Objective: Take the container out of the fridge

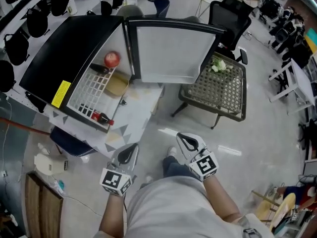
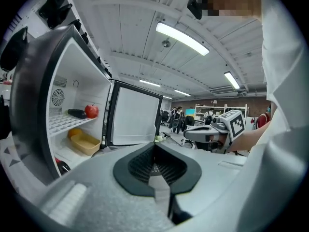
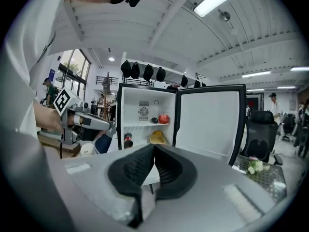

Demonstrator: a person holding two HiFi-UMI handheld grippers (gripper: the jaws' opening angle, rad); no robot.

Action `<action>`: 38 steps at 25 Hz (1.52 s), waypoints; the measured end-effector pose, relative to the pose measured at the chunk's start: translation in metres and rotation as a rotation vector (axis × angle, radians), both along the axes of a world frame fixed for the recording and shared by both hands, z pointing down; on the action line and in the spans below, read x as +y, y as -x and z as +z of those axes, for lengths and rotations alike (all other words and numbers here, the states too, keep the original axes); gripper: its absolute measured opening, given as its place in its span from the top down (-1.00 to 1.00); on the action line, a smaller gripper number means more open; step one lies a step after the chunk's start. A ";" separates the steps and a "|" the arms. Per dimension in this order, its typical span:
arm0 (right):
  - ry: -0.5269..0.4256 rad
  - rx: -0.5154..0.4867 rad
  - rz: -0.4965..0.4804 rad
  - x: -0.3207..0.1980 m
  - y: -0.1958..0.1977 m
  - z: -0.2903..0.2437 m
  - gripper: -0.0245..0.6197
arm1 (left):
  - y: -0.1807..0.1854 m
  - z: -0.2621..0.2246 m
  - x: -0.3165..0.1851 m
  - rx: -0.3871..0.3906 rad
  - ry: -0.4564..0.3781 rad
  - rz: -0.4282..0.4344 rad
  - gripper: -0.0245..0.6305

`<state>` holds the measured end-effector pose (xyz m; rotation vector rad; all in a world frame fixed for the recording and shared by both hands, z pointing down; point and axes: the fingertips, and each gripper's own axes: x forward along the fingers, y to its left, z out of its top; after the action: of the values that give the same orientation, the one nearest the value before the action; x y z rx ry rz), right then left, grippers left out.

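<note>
Well short of the fridge (image 1: 47, 71), the left gripper (image 1: 132, 148) and the right gripper (image 1: 181, 137) hang empty, jaws pressed together. Inside the fridge, the yellow container (image 1: 117, 85) sits on the lower shelf beneath the apple (image 1: 112, 59). The door (image 1: 168, 53) stands wide, with bare floor (image 1: 166, 125) before it.

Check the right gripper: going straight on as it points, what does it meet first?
The right gripper lines up with the open fridge, about where the yellow container sits low inside. The way there looks free, though depth is unclear.
</note>
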<state>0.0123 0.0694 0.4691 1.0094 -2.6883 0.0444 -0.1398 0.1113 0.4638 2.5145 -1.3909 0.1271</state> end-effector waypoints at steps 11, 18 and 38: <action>0.015 -0.059 -0.078 -0.101 -0.043 -0.004 0.91 | -0.045 0.000 -0.097 -0.047 0.028 -0.073 0.90; 0.013 -0.094 -0.098 -0.152 -0.076 -0.004 0.91 | -0.061 0.004 -0.146 -0.084 0.052 -0.172 0.90; 0.073 -0.033 -0.052 -0.221 -0.068 0.004 0.91 | 0.003 0.065 -0.235 -0.262 0.242 -0.235 0.90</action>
<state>0.0804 -0.1517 0.4729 0.9245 -2.7204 0.1485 -0.1425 -0.1234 0.5287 2.1789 -1.6470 0.5593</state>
